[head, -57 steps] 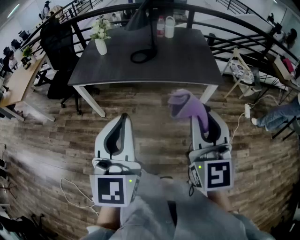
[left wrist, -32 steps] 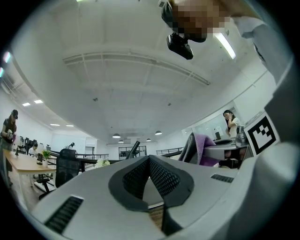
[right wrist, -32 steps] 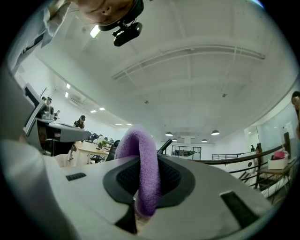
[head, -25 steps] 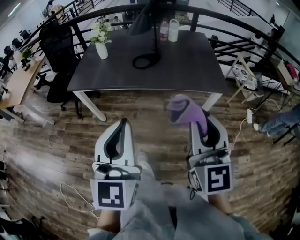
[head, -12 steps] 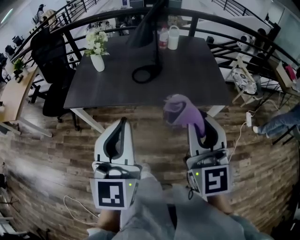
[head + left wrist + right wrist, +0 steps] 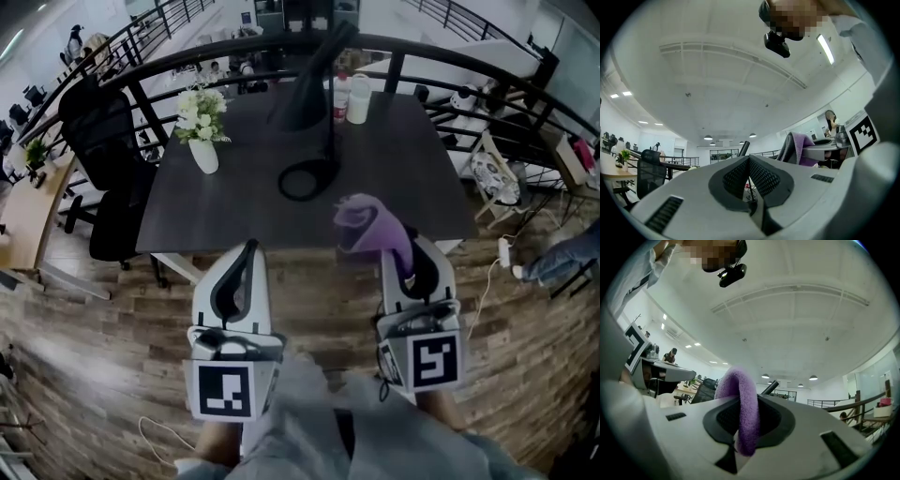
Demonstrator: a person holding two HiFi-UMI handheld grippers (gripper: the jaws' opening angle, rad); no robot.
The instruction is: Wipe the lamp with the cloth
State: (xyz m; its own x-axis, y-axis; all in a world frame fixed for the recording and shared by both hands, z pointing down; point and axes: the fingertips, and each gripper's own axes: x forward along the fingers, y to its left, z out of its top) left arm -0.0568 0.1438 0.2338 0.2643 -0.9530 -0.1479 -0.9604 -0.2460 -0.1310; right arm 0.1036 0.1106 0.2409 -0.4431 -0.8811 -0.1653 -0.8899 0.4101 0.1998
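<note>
Cloth (image 6: 368, 223) comes nearest: a soft, fleecy purple fold, pinched between the closed jaws of my right gripper (image 6: 410, 255). In the right gripper view its nap looks thick and fuzzy, and it loops up over the dark ribbed pads in a rounded hump. In the head view it bunches into a loose lump above the gripper's smooth white shell.

My left gripper (image 6: 247, 246) sits beside it on the left. Its jaws are pressed together at the tips, and the left gripper view shows nothing between the mesh-textured pads. Both grippers hang over a floor (image 6: 94, 319) of wood-grain planks, at the near edge of the table (image 6: 412, 178). The table has a flat, matte dark grey top.

Farther out, the lamp (image 6: 302, 101) stands at mid-table, well apart from the cloth. It is black, with a thin open ring for a base, a slim upright stem and a cone-shaped shade tilted to the left. To its left stands a small white vase (image 6: 203, 156) of pale flowers. Beyond the lamp are a bottle (image 6: 340, 97) and a white cylindrical cup (image 6: 357, 99). A black office chair (image 6: 105, 141) stands off the table's left side, and a curved black railing (image 6: 187, 56) runs behind it all.
</note>
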